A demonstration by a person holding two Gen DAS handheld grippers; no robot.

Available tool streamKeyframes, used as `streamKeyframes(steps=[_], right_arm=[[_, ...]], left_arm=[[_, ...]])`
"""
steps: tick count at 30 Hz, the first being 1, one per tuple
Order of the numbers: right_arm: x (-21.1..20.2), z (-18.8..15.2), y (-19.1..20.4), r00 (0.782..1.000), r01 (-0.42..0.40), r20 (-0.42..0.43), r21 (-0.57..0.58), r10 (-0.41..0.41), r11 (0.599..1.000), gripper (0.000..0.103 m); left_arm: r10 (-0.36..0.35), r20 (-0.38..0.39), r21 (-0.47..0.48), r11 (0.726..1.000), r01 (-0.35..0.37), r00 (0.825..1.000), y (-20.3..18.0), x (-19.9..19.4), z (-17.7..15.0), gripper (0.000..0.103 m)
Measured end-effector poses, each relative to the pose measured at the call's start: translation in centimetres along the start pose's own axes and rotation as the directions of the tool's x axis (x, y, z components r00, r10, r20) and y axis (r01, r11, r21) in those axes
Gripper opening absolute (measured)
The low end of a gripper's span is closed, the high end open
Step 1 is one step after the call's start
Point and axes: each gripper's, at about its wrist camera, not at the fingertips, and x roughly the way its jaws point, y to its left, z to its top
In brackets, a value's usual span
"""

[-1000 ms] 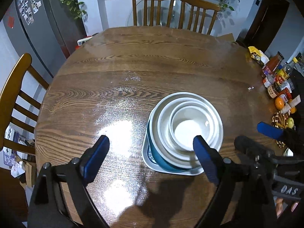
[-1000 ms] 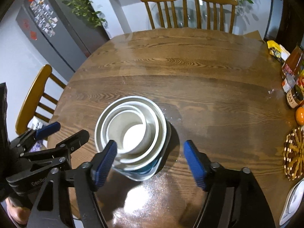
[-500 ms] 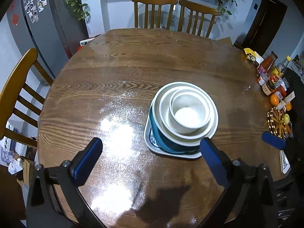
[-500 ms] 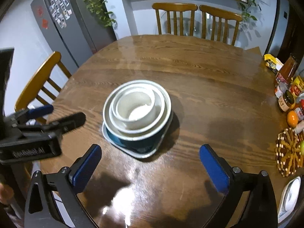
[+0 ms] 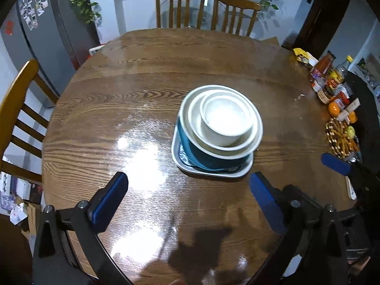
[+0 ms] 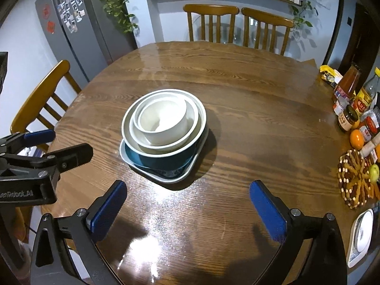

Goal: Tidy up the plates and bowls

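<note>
Item: nested stack of bowls point(image 6: 163, 128) on square plate point(image 6: 166, 178), mid-counter point(image 6: 249, 118) | Handling: likely ceramic, heavy, rigid, glazed-slick, breakable; grip plate rim, steady the top bowl | Left hand-held gripper point(image 5: 187, 198): released, empty | Right hand-held gripper point(image 6: 187, 204): released, empty

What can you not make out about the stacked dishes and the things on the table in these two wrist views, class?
- Plate pattern: both views; the teal bowl covers its middle.
- Insides of the teal bowl and the middle white bowl: both views; nested bowls fill them.
- Jar and bottle labels: right wrist view; too small to read.
- White dish: right wrist view; cut off by the edge.
- Right gripper: left wrist view; mostly cut off by the edge.
</note>
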Motion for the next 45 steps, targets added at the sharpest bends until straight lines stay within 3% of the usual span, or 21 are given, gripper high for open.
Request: streamKeyframes(steps=[7,11,18,45], right_arm=[[-0.2,-0.2,0.6,1.0,0.013,0.014,-0.009,-0.012,1.0,0.103],[-0.1,-0.3,1.0,1.0,0.024,0.012,-0.015,-0.024,1.0,0.103],[0.0,-0.5,1.2,0.999,0.032,0.013,-0.007,-0.032,0.999,0.103],[0.1,0.1,0.9,0.998,0.061,0.01,0.003,-0.061,0.998,0.103]], left_arm=[[0.011,0.011,0.024,1.0,-0.011,1.0,-0.4,-0.2,-0.8,0.102],[0.067,0.035,0.029,0.997,-0.068,0.997,-0.1,-0.4,-1.0,0.102],[0.094,0.045,0.037,0.995,-0.095,0.995,0.0,-0.4,-1.2,0.102],[0.113,0.02,0.064,0.991,-0.114,0.993,0.0,0.6,-1.4,0.102]])
